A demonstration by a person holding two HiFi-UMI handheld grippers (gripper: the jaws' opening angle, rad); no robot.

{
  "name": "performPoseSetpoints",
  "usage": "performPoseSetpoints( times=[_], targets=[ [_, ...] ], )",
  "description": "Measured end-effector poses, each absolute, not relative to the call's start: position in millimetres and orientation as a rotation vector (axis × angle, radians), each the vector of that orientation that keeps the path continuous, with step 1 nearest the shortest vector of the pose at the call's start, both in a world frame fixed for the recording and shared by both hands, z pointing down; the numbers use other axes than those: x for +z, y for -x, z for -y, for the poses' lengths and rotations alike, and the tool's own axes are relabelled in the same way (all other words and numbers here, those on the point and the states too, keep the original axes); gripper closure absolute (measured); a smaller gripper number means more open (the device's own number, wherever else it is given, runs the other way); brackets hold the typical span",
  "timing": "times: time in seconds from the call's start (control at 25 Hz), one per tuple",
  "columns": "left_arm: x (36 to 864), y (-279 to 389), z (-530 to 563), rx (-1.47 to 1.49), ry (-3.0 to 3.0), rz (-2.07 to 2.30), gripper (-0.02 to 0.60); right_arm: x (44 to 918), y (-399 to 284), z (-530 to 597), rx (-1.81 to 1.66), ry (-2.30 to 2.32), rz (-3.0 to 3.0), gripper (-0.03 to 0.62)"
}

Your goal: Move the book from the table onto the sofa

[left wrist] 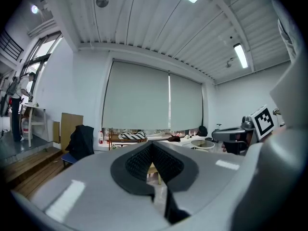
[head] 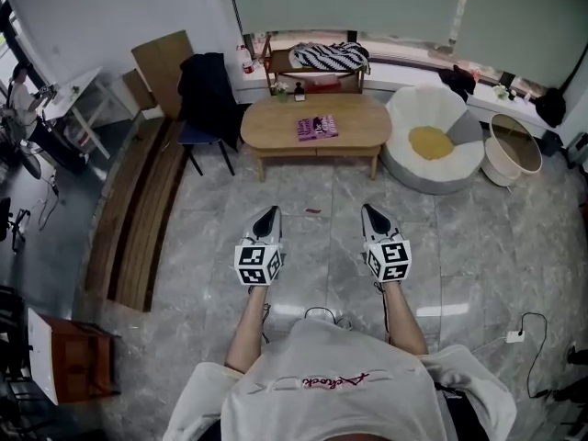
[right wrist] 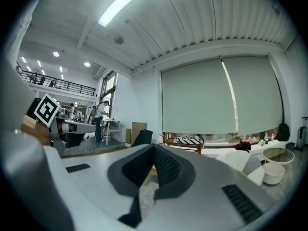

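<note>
Long wooden planks (head: 138, 219) lie on the floor at the far left. Past them, a chair (head: 204, 108) with a dark jacket over it stands at the left end of the worktop (head: 271, 129), which is low, wooden and round at the ends.

The left tool (head: 268, 213) is held out over the bare floor. Its two jaws are pressed together with nothing between them. It points ahead, toward the worktop.

The book (head: 317, 127) lies flat near the middle of the worktop. Its cover is purple and pink. Its long side runs left to right across the head view, a little tilted. It is straight ahead and well apart from both tools, about in line with the gap between them. So neither tool looks clearly nearer. I think the person must walk up to the worktop before a tool can spread and reach.

The right tool (head: 371, 213) is held beside the left one. Its jaws are pressed together too, and it holds nothing.

The sofa (head: 415, 175) is round and white, with a yellow cushion (head: 430, 141). It stands just beside the right end of the worktop. The book has to travel to the right, so I think the right tool is on the handier side. A pale basket (head: 512, 154) stands right of the sofa.
</note>
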State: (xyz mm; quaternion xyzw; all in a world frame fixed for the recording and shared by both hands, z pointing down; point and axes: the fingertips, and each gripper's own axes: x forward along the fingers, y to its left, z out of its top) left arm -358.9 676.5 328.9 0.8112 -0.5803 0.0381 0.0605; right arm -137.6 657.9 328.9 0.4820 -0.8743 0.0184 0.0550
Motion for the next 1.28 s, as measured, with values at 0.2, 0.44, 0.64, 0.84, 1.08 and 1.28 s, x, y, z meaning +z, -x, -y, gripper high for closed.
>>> performPoseSetpoints(
  times=[0.2, 0.44, 0.64, 0.84, 1.08, 1.28],
  targets=[
    [328.2, 347.2, -676.4, 0.108, -2.450, 1.765, 0.572, 331.3, 132.3, -655.9, 0.051, -1.440, 2.658, 0.586],
    [329.6, 325.3, -673.2, 0.098, -2.444, 1.772, 0.572, 335.5, 118.5, -651.2, 0.052, -1.405, 2.667, 0.586],
    [334.9, 307.3, -675.5, 0.096, -2.432, 1.775, 0.572, 342.7, 104.0, -651.3, 0.064, -1.383, 2.669, 0.586],
    [337.4, 294.8, -674.2, 0.093, -2.420, 1.785, 0.572, 344.0, 92.8, -649.9, 0.062, -1.371, 2.675, 0.586],
    [337.1, 284.2, -670.1, 0.086, -2.407, 1.799, 0.572, 343.6, 79.2, -646.1, 0.056, -1.367, 2.681, 0.586],
    [338.5, 275.1, -666.8, 0.088, -2.404, 1.799, 0.572, 343.8, 73.0, -642.2, 0.058, -1.359, 2.685, 0.586]
  ],
)
